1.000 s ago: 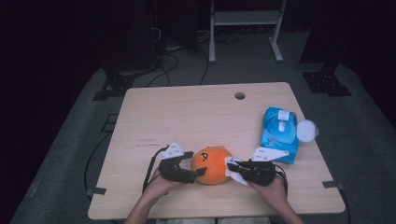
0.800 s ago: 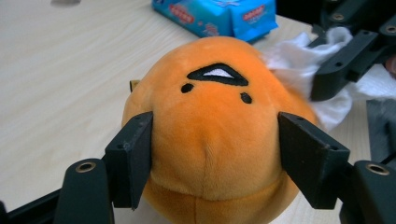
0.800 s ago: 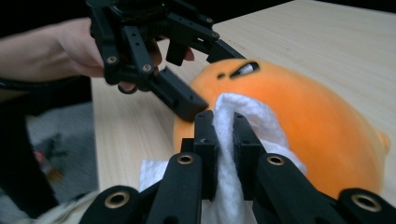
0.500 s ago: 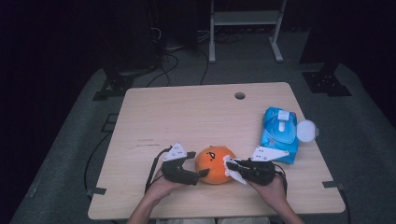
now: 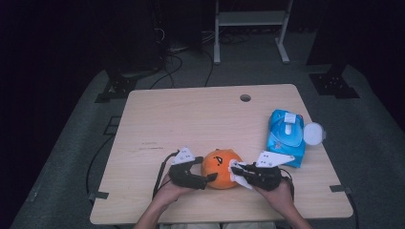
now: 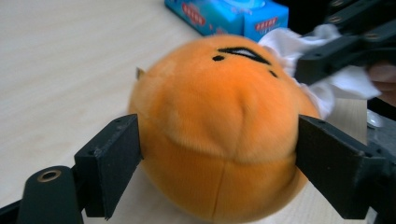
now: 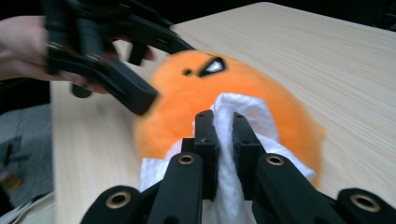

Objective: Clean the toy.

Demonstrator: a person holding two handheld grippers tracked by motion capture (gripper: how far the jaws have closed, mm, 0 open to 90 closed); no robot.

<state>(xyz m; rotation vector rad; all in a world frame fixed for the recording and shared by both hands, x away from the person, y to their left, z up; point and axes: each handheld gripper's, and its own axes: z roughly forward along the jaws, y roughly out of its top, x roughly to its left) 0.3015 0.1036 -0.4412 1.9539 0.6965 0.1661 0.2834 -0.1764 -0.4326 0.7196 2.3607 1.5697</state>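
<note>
Since a second ago the plush [image 5: 220, 168] has turned slightly, left gripper [image 6: 219, 154] clamping its sides while right gripper [image 7: 223, 135], pinching a wipe [image 7: 233, 140], apparently wipes it.

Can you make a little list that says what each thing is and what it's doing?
toy: orange plush ball with a face, on the wooden table
left hand-held gripper: jaws clamped on both sides of the plush
right hand-held gripper: jaws shut on a white wipe, pressed to the plush
wipe pack: blue pack of wipes at the table's right side, lid open
work in hand: wiping the plush while it is held
</note>
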